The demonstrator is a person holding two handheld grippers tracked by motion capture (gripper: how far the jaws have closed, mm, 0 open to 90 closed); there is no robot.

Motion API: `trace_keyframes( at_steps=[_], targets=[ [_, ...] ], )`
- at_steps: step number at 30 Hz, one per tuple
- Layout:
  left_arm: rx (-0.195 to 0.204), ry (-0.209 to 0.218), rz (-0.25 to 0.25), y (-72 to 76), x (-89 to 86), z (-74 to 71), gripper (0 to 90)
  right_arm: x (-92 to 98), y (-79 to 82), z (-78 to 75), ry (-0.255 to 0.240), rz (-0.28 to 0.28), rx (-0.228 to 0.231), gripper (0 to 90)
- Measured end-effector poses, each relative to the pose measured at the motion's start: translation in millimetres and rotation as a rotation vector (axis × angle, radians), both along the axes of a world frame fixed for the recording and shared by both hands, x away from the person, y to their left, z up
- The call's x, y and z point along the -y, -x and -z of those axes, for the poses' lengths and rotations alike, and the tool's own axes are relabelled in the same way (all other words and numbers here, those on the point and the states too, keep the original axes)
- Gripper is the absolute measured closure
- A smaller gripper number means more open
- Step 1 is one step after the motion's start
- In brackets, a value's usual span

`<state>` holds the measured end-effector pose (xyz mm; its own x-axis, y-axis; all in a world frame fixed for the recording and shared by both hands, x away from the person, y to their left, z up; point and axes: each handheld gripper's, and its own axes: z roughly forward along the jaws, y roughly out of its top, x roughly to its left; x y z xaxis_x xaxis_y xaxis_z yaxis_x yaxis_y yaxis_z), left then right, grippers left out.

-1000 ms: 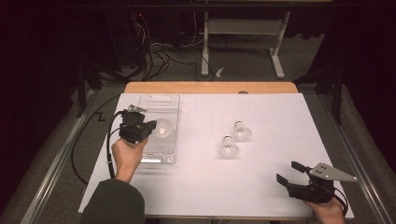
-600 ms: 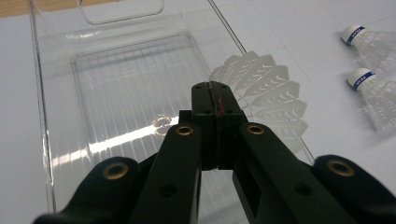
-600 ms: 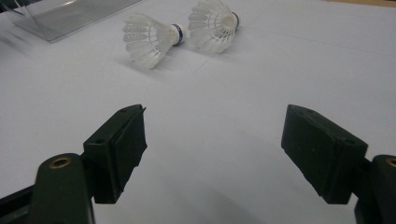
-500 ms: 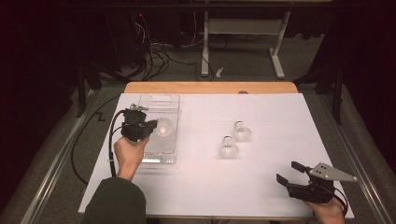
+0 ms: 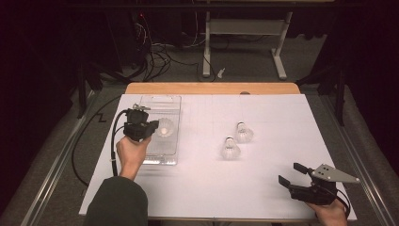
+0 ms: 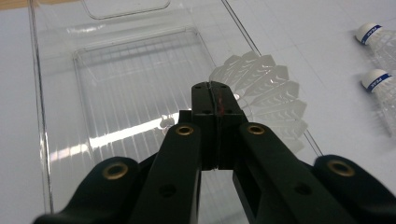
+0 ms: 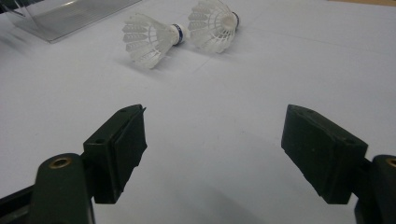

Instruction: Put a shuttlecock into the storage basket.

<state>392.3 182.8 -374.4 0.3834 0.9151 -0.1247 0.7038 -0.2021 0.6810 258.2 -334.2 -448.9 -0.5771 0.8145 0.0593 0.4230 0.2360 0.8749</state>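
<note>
Shuttlecock [image 6: 268, 95] pinched in left tongs [image 6: 216, 100] over tray [image 6: 56, 98]; right tongs [image 7: 212, 140] spread.

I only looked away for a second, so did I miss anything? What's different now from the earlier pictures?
Almost nothing. The left gripper still pinches the shuttlecock over the clear tray; at most it edged slightly. Nothing was picked up or released. The right gripper stays open, and the two loose shuttlecocks lie where they were.

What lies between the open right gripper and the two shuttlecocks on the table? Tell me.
Nothing: in the right gripper view, bare white table runs from the right gripper to the two shuttlecocks.
</note>
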Motion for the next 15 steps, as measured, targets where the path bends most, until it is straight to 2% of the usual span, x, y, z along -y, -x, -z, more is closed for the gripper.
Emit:
trace_keyframes(
  at_steps=[15],
  targets=[
    [-0.010, 0.003, -0.016, -6.6, 0.7, 4.4, 89.6, 0.3, 0.0, 0.0, -0.001, 0.000, 0.000, 22.3]
  ],
)
